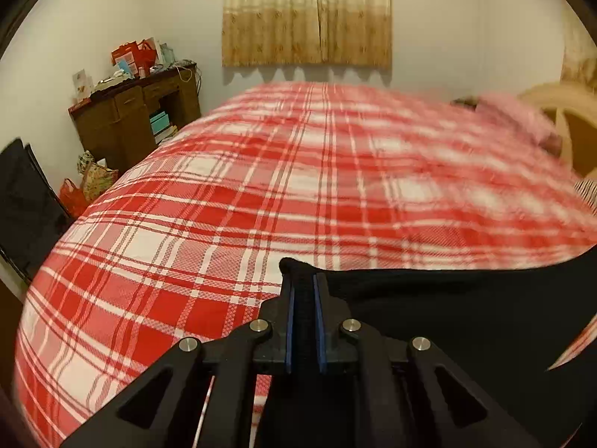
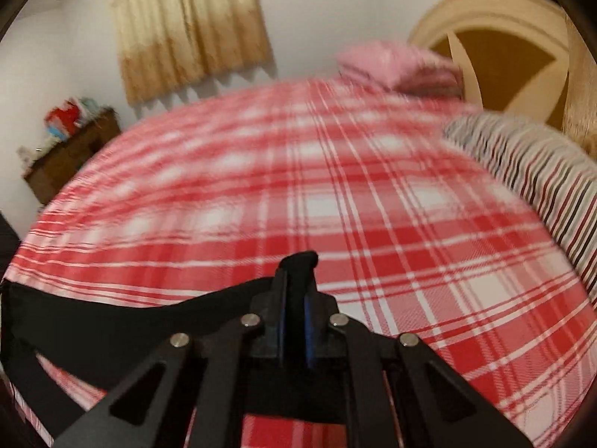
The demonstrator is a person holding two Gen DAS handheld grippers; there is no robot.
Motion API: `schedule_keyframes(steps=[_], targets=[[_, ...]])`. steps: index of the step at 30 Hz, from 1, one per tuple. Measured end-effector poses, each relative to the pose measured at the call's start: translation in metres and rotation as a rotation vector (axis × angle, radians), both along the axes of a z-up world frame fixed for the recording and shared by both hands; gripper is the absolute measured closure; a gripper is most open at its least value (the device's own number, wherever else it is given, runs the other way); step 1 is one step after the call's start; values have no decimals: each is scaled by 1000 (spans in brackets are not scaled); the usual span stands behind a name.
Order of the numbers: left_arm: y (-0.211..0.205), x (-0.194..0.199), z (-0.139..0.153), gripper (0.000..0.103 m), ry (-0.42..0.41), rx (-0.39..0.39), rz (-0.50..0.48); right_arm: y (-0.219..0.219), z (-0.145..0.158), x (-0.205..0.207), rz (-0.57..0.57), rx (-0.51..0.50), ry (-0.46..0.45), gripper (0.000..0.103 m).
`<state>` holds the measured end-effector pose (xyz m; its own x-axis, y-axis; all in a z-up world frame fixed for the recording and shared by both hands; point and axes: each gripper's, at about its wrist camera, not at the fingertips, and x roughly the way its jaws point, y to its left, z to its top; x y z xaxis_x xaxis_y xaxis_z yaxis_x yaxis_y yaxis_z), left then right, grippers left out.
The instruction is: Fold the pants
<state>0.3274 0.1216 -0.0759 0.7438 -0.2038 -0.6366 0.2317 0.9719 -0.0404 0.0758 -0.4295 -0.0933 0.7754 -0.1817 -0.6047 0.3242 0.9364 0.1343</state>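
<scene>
The black pants (image 1: 466, 317) hang lifted above a bed with a red and white plaid cover (image 1: 261, 186). My left gripper (image 1: 304, 283) is shut on one corner of the pants, and the cloth stretches away to the right edge of that view. In the right wrist view my right gripper (image 2: 296, 280) is shut on another corner of the black pants (image 2: 93, 324); a small tuft of fabric pokes out past the fingertips. From there the cloth runs off to the left. Most of the garment is hidden below both grippers.
The plaid bed (image 2: 373, 205) fills both views. A striped pillow (image 2: 530, 179) and a pink pillow (image 2: 403, 67) lie near the cream headboard (image 2: 496, 44). A brown cluttered desk (image 1: 138, 115) stands beside the bed at the left wall, bags (image 1: 89, 183) on the floor below it.
</scene>
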Motion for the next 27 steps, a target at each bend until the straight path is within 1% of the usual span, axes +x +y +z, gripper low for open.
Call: schedule_keyframes(steps=[1,3,5,9,12,14,20,24,27], targets=[[4,-5,3,94,-12,-27,-5,3,6,-3,9,-9,-22,93],[13,-18,6,94,-35,-82,-8,10,20,-22,35,-29,-82,93],[22,-33,9,94,-63,-126,-16,19,31,-47,64,-40,-145,93],[38,-66,11,94,-116,-206,-40,31,37,-95,103,-68,-232,93],[51,-95,6,94,-149,-251,-64,40,33,-130,117,-74,-264,93],[58,-111,0,94,-151,-264,-77,40,26,-146,121,-67,-260,93],[83,-149,-29,94,-132,-281,-120,36,-4,-181,119,-43,-204,93],[90,-164,-44,94,-114,-209,-125,37,-17,-192,125,-37,-168,93],[96,-171,-52,94,-98,-185,-125,41,-26,-199,129,-47,-133,93]])
